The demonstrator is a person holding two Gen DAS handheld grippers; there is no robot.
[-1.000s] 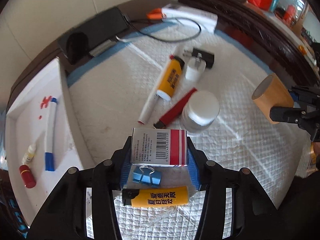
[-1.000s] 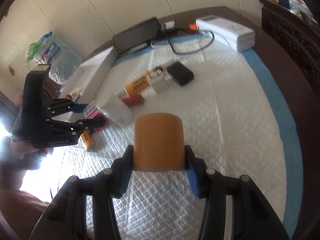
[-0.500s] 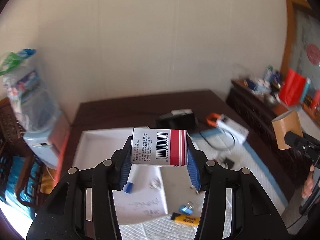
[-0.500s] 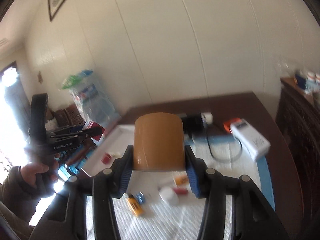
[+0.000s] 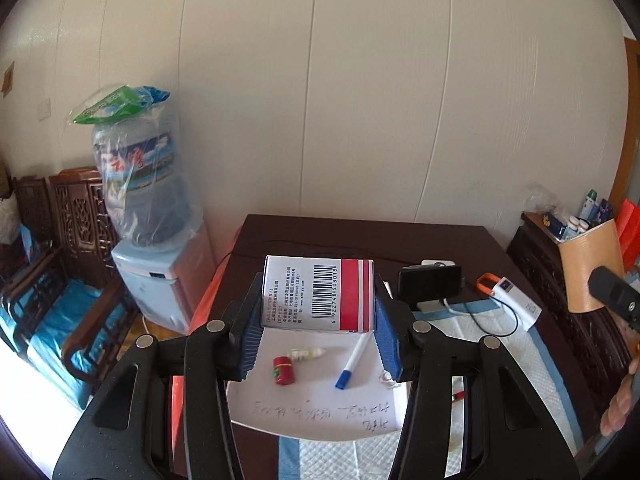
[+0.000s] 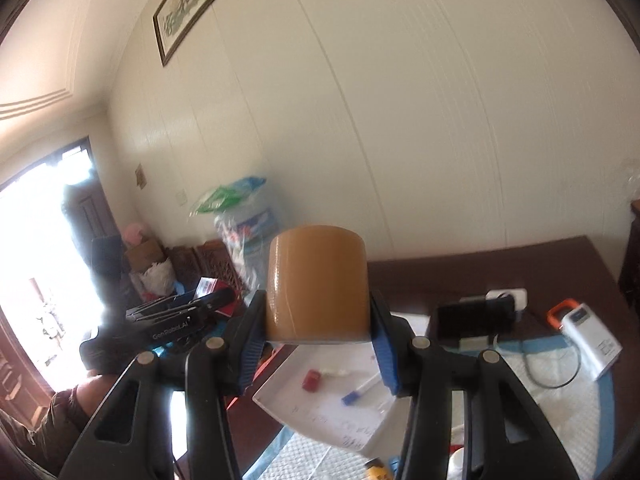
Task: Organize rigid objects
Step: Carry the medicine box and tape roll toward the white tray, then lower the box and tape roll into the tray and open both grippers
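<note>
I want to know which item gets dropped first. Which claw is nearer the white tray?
Left. The left claw, holding the medicine box, hangs above the white tray. The right claw, with the tape roll, sits farther right.

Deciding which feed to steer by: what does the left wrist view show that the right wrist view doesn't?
Left only: the barcode face of the white-and-red box clamped in the left claw, plus the water dispenser base.

Right only: the brown tape roll filling the right claw, and a framed picture.

Both: the white tray holding a blue-capped marker and red cap.
</note>
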